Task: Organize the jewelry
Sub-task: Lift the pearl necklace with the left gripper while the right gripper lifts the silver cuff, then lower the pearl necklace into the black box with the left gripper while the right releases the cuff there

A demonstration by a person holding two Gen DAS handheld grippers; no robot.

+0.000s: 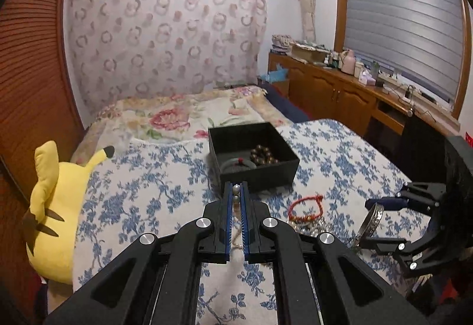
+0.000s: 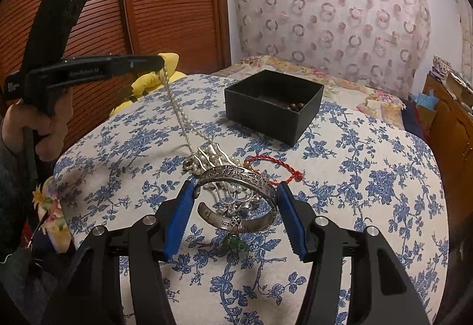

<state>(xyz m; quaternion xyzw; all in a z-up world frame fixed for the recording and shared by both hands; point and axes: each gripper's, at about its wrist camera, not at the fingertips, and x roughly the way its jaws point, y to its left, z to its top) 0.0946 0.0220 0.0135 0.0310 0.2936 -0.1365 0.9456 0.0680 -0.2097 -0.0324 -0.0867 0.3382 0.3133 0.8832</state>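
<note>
You are midway through moving the jewelry into the black box: your left gripper is clenched on the pearl necklace, lifted so the strand hangs taut from the fingertips down to the pile of jewelry on the blue-flowered bed cover. Its lower end looks caught among the other pieces there. Your right gripper grasps the silver bangle across its width, raised just above the pile, with a small green charm dangling under it. The box sits beyond the pile, already holding dark wooden beads and a jade-coloured ring with a red knot; the red cord bracelet lies beside the pile, not yet taken. Next, I judge, you need to lift the pearls gently until the tail comes free, then carry each piece over the box rim and release it inside, watching that the strand does not drag the neighbours along.
</note>
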